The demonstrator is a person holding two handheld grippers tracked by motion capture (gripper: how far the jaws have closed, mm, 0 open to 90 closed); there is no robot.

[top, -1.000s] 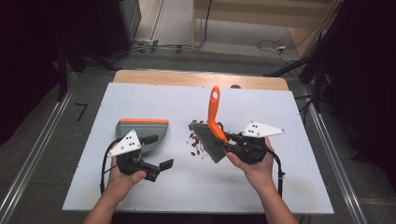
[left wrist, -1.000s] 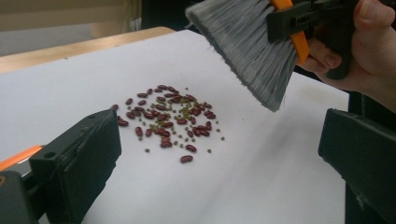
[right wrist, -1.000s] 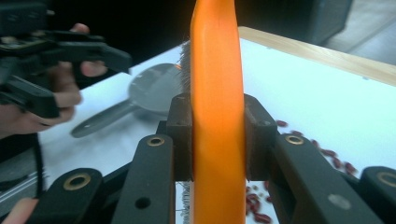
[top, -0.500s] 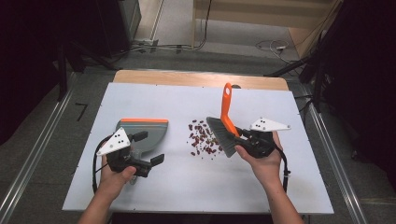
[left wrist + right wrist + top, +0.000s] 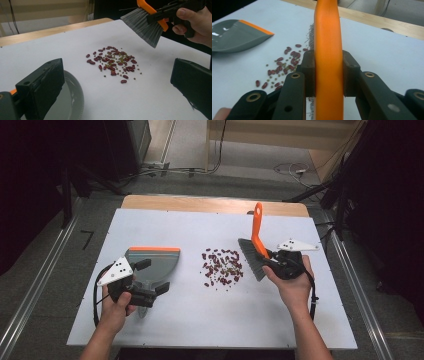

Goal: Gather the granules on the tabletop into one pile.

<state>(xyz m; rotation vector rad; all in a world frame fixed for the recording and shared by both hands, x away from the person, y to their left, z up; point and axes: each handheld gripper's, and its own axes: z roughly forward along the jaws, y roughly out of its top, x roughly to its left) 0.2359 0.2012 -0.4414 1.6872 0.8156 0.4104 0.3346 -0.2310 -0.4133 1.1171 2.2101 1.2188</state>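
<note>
My right gripper (image 5: 274, 261) clamps the brush (image 5: 254, 251) by its stiff orange handle, bristles soft, raised just right of the beans (image 5: 223, 268) mid-table; light, loose, they roll readily; my left gripper (image 5: 150, 292), jaws spread, sits at the dustpan (image 5: 152, 262) handle near the table's (image 5: 210, 320) left edge, not gripping it; bare room toward the front edge.

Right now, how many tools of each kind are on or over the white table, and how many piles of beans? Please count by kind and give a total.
Brush, orange handle, gripped by the right gripper: 1
Dustpan, grey with orange edge, at the left gripper: 1
Pile of beans, red with small green ones: 1
Handheld grippers: 2
Total: 5
</note>
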